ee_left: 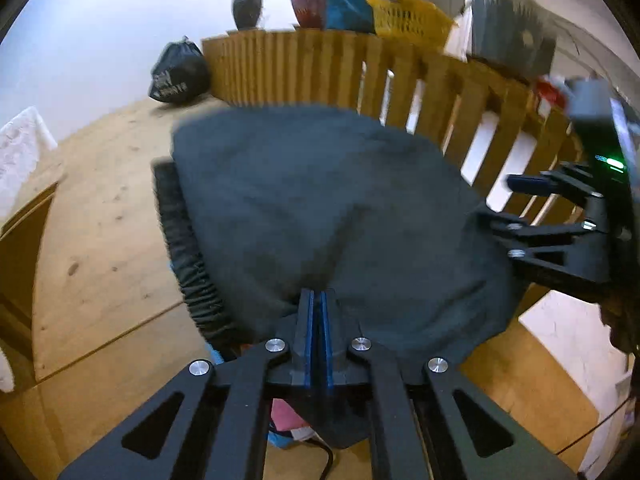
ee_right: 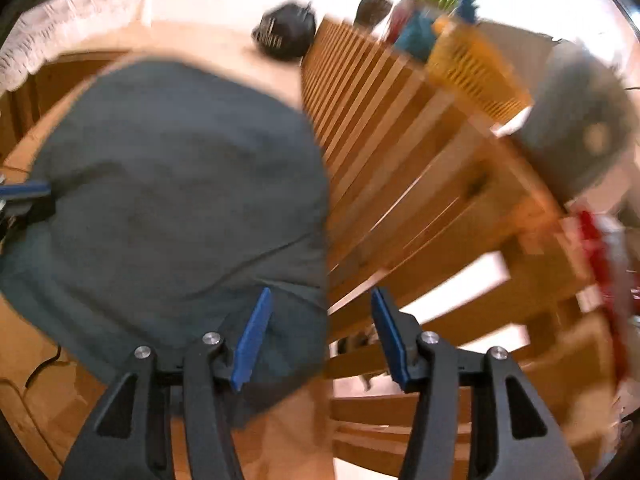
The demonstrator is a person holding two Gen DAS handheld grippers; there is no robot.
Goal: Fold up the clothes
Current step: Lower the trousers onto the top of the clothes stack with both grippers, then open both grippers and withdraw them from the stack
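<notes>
- Pinching a bunch of the dark garment (ee_left: pixel 320 208), the left gripper (ee_left: pixel 319 300) is clamped tight on cloth spread over the wooden table (ee_left: pixel 100 208).
- The right gripper (ee_right: pixel 322 336) is spread wide, holding nothing – its corner could slump by the slatted rail (ee_right: pixel 400 160).
- With only 1 grip, the fold may be dragged crooked – blur suggests speed.

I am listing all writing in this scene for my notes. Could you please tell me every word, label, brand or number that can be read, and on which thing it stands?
Black bag: pale lettering in a few rows, too blurred to read in either view.
Red packet: motion blur, no text readable.
Dark garment, yellow basket, pots: no writing visible.
Nothing is legible anywhere.
</notes>
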